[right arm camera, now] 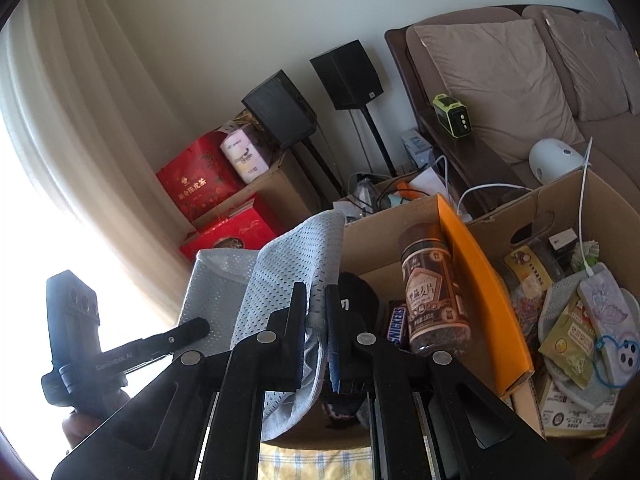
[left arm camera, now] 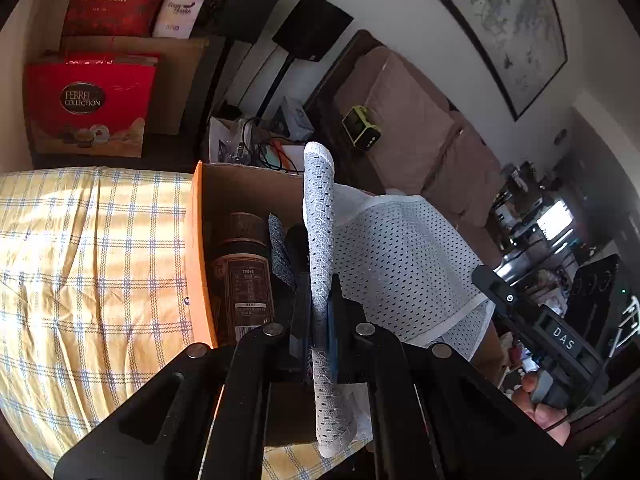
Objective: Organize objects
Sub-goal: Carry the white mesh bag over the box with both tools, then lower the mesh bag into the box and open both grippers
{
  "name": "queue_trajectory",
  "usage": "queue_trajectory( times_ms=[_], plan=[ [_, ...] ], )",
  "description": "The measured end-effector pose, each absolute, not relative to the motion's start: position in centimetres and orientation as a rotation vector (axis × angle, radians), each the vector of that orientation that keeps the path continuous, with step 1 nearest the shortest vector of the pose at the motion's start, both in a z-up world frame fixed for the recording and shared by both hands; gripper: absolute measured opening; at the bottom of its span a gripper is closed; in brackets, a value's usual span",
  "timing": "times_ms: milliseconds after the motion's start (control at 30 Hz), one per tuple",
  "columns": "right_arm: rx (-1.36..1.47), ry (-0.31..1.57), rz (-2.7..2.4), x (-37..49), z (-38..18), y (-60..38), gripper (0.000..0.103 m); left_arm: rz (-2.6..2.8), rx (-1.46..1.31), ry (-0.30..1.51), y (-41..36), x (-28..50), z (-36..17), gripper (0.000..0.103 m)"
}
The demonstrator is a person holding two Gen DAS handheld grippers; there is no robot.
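Above box (left arm camera: 248,188), mesh cloth (left arm camera: 400,256) between grippers

A lived-in living room at home.

A brown sofa (right arm camera: 520,92) with soft cushions stands against a pale wall under a framed painting (left arm camera: 504,28). Two black speakers (right arm camera: 312,92) on stands sit beside it, near a cream curtain (right arm camera: 80,92) at a bright window. Red gift boxes (left arm camera: 92,100) and a pack of tissue rolls (left arm camera: 182,8) are piled on cardboard cartons in the corner, and a yellow checked cloth (left arm camera: 88,248) covers the nearest surface beside an open cardboard box (right arm camera: 540,208) of household odds and ends.
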State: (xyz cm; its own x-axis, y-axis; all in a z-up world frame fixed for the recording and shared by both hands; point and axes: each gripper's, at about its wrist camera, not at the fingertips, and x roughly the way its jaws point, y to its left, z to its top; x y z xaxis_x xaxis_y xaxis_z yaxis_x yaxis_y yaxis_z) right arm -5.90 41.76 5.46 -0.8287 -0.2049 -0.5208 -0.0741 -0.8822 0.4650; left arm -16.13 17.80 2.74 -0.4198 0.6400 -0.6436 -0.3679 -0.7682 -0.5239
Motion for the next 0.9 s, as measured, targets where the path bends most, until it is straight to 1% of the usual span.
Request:
queue_trajectory(
  times_ms=[133, 400, 533, 667, 733, 767, 800, 833, 867, 900],
  plan=[
    [0.963, -0.705, -2.875, -7.3, 4.2, 42.7, 0.008, 2.197, -1.249, -0.375, 19.7, -17.9, 0.8, 0.006],
    [1.125, -0.664, -2.898, -9.7, 0.5, 43.9, 0.008, 2.225, -1.349, -0.230, 23.3, -19.2, -1.5, 0.006],
    [1.247, -0.595, -2.912, -11.0, -0.8, 43.9, 0.008, 2.230, -1.390, -0.185, 24.0, -19.6, -2.3, 0.006],
    [1.322, -0.574, -2.901, -12.2, -1.6, 44.2, 0.009, 2.211, -1.453, -0.168, 24.2, -20.0, -3.6, 0.008],
    [1.343, -0.545, -2.891, -12.7, -1.8, 44.1, 0.009, 2.221, -1.442, -0.147, 24.2, -19.8, -3.7, 0.009],
    [1.357, -0.524, -2.886, -12.9, -1.9, 44.0, 0.010, 2.224, -1.433, -0.140, 24.3, -19.7, -3.6, 0.009],
    [1.377, -0.497, -2.883, -13.1, -2.1, 43.8, 0.011, 2.231, -1.431, -0.123, 24.3, -19.5, -3.6, 0.013],
    [1.391, -0.473, -2.884, -13.3, -2.1, 43.6, 0.013, 2.235, -1.424, -0.106, 24.4, -19.3, -3.5, 0.014],
    [1.399, -0.449, -2.889, -13.4, -2.2, 43.5, 0.016, 2.242, -1.411, -0.083, 24.4, -19.1, -3.3, 0.017],
    [1.405, -0.430, -2.896, -13.4, -2.2, 43.3, 0.021, 2.256, -1.392, -0.056, 24.4, -18.8, -3.0, 0.020]
  ],
)
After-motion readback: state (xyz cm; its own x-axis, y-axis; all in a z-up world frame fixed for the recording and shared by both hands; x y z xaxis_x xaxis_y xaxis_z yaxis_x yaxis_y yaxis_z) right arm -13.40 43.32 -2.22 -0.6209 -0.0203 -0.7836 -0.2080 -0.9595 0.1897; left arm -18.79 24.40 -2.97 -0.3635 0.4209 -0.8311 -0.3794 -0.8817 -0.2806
